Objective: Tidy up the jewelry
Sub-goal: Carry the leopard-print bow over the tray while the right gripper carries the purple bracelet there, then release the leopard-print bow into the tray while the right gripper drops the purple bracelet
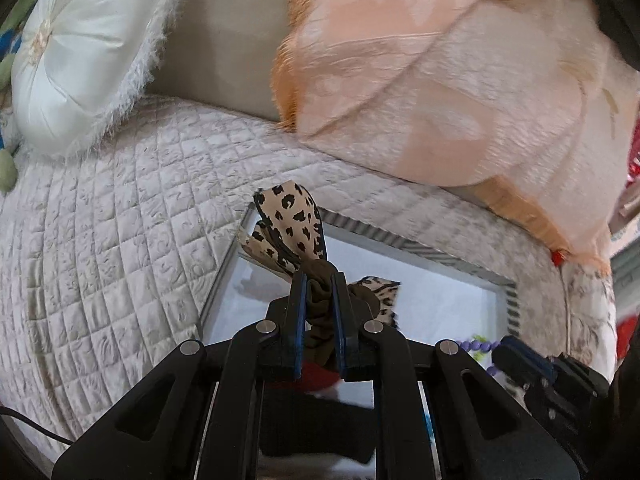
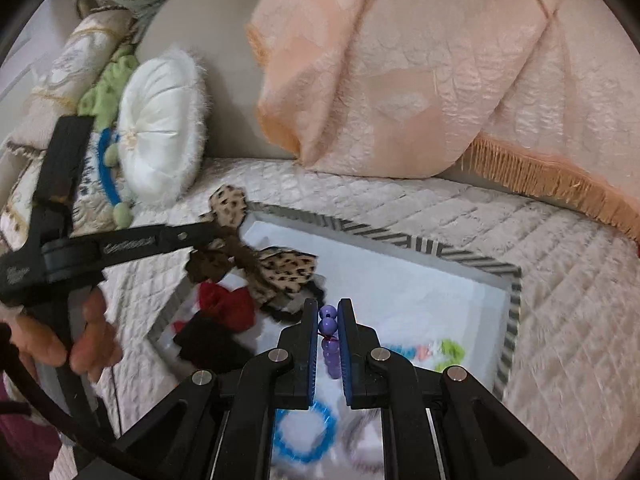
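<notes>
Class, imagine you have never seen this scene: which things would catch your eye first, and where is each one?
First, the leopard-print hair bow, pinched in the left claw above the white tray with its striped rim. Next, the purple bead string clamped in the right claw over the same tray, with a blue ring lying in it below. Behind, a peach fringed blanket hangs over the quilted seat.

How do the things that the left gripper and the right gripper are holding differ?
The left gripper pinches a leopard-print fabric bow, soft, tan with black spots. The right gripper pinches a string of purple beads, hard, round and glossy. The bow spreads wide beyond the fingers; the beads sit narrow between them. Both are clamped above the striped-rim tray.
</notes>
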The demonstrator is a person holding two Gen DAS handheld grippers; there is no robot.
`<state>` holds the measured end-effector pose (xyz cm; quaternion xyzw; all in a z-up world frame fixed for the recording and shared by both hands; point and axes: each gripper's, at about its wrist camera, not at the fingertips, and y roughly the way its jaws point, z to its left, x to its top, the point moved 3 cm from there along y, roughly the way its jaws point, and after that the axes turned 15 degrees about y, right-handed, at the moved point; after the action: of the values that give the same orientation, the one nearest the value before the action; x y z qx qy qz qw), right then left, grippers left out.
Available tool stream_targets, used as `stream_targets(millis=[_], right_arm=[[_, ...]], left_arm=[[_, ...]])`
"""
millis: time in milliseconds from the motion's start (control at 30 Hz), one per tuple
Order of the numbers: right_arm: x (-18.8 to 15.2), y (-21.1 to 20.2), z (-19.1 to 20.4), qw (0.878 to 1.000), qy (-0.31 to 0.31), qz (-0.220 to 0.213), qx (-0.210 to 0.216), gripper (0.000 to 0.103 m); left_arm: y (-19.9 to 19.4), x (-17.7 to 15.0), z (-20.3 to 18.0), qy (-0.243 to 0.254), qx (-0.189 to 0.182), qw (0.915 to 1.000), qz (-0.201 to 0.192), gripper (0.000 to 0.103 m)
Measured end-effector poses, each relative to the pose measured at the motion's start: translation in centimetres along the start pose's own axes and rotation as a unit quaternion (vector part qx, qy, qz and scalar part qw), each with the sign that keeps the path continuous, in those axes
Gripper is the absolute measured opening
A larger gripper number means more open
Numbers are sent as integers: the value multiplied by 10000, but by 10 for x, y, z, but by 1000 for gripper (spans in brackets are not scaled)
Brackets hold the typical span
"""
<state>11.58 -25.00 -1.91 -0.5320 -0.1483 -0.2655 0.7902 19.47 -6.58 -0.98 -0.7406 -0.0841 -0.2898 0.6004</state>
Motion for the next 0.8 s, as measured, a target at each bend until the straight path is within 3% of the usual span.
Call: stream_targets(millis=[167,367,500,567,633,667,800], right_arm=[[15,29,-36,9981,218,75,-572,9],[20,32,-75,9925,541,-29,-1100,9],[14,28,-74,9935,580,-34,-984,10],[10,23,-72,9941,558,-60,-927,18],[4,16,-69,9949,597,-72,-814,37],[1,13,-65,9954,613,-69,-730,37],[-16,-4,-55,9967,529,-84,-610,37]], left_arm=[[22,-4,17,-133,142,9997,155,11],[32,-14,18,13,247,9994,226,11],[32,-20,18,25,289,9994,189,16],[29,-21,15,62,310,9993,176,26],[24,-22,14,103,297,9994,155,39],[21,-23,13,118,280,9994,135,44],[9,-29,10,185,273,9994,124,46]])
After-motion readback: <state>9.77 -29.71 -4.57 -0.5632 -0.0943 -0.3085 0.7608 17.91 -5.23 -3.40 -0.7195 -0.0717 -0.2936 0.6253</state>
